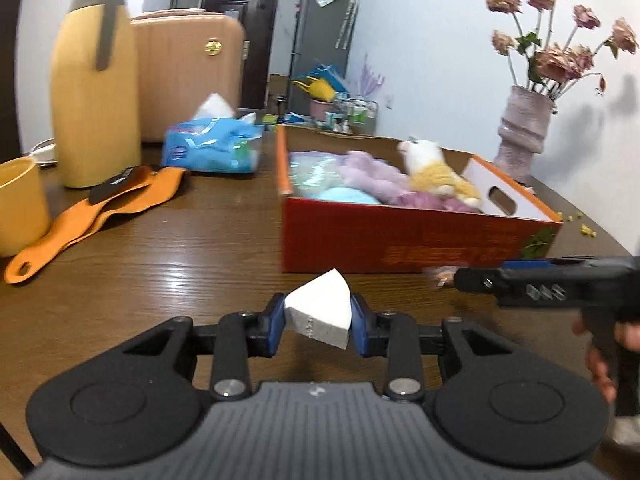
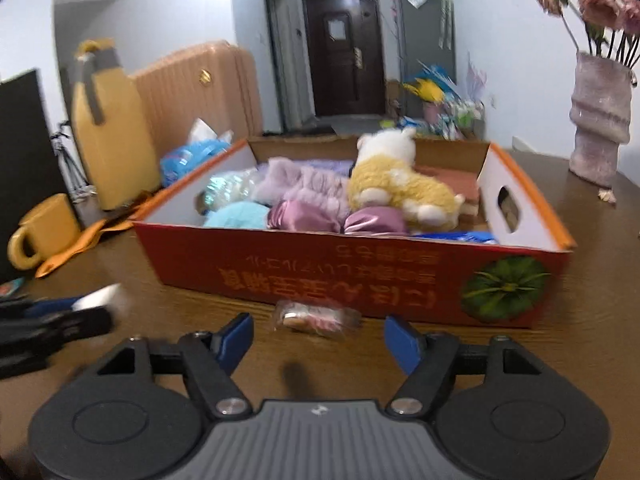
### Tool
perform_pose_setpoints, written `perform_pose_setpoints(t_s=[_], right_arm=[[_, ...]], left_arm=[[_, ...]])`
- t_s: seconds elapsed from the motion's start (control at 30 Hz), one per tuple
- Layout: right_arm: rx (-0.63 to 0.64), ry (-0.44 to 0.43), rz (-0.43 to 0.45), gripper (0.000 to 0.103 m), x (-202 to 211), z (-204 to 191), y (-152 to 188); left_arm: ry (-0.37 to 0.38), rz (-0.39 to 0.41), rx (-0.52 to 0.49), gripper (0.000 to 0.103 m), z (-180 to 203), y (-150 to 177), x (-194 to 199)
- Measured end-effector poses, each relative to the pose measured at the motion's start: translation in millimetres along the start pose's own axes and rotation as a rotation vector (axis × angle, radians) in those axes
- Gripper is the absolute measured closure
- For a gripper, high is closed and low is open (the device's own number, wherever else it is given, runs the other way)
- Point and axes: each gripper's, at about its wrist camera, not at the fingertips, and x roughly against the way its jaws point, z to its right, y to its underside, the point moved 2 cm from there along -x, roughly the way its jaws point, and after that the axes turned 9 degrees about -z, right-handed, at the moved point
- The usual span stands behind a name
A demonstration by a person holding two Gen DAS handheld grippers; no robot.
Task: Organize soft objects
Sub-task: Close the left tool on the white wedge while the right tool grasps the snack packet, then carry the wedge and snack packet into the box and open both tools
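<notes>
My left gripper is shut on a white wedge-shaped sponge, held above the wooden table in front of the red cardboard box. The sponge also shows at the left of the right wrist view. My right gripper is open and empty, just short of a small clear-wrapped pink item lying against the box's front wall. The box holds a yellow-white plush dog, purple fluffy fabric, pink satin pieces and a blue fluffy item.
On the table to the left stand a yellow thermos, a yellow mug, an orange strap-like tool and a blue tissue pack. A pink suitcase stands behind. A vase with dried flowers stands at the right.
</notes>
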Motion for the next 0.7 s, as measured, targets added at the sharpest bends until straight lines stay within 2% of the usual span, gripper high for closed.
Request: perform_pose_setpoints(t_s=[0.07, 0.2, 0.3, 0.5, 0.7], right_arm=[[-0.030, 0.006, -0.010, 0.039, -12, -4, -5], [-0.040, 0.063, -0.019, 0.056, -28, -11, -5], [-0.028, 0.076, -0.017, 0.061, -27, -13, -2], [-0.010, 0.081, -0.011, 0.063, -8, -11, 12], [-0.029, 0.030, 0.032, 0.063, 55, 3, 59]], left_arm=[[0.000, -0.002, 0.008, 0.069, -6, 1, 0], [0.004, -0.006, 0.004, 0.068, -8, -3, -3], [0.025, 0.001, -0.007, 0.068, -4, -1, 0], [0.029, 0.023, -0.021, 0.068, 6, 3, 19], [0.057, 0.026, -0.065, 0.068, 34, 17, 44]])
